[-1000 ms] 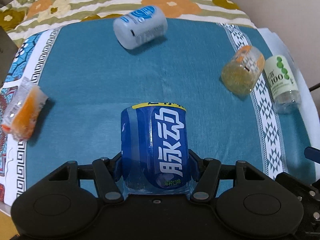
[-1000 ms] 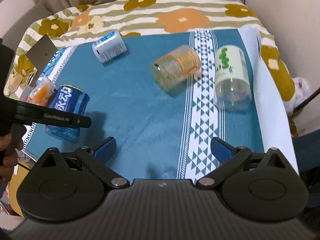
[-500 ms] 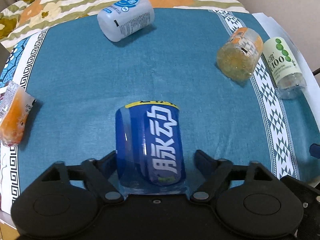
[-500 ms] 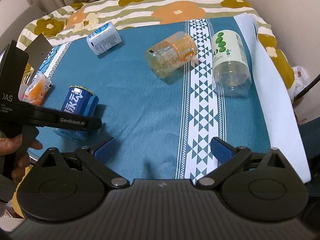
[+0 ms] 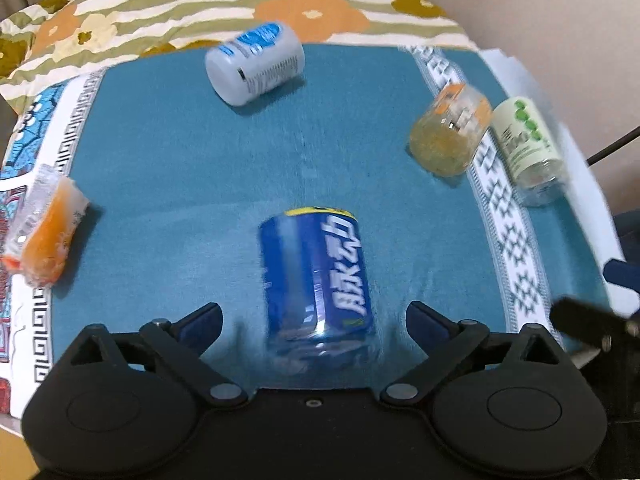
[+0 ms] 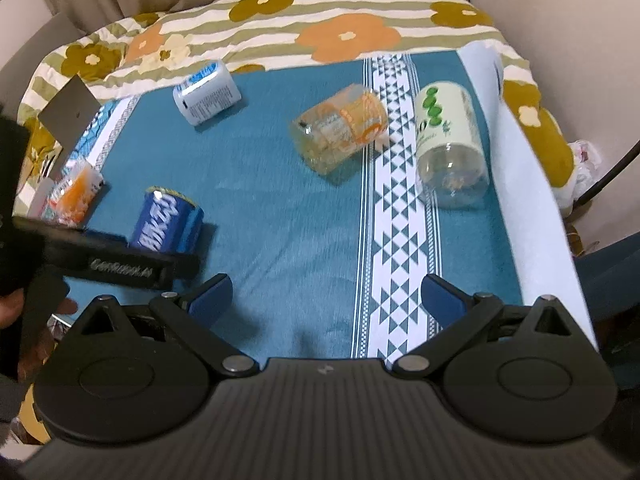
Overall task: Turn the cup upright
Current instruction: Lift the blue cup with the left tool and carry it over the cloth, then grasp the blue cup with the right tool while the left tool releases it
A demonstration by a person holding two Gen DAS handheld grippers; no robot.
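Note:
A blue cup with white characters and a yellow rim (image 5: 316, 276) stands on the teal cloth (image 5: 180, 168), free between the fingers of my left gripper (image 5: 314, 318), which is open and just short of it. The same cup shows in the right wrist view (image 6: 168, 222), behind the left gripper's body (image 6: 120, 266). My right gripper (image 6: 326, 296) is open and empty over the cloth's near edge. Other cups lie on their sides: a white-blue one (image 5: 256, 62), a clear orange one (image 5: 450, 134) and a green-labelled one (image 5: 528, 148).
An orange snack packet (image 5: 46, 226) lies at the cloth's left border. A flowered striped blanket (image 6: 280, 28) covers the far side. A white patterned band (image 6: 396, 208) runs down the cloth on the right. A wall stands at the right.
My left gripper has opened and let go of the blue cup, then drawn back from it. The cup now stands free. My right gripper stays open.

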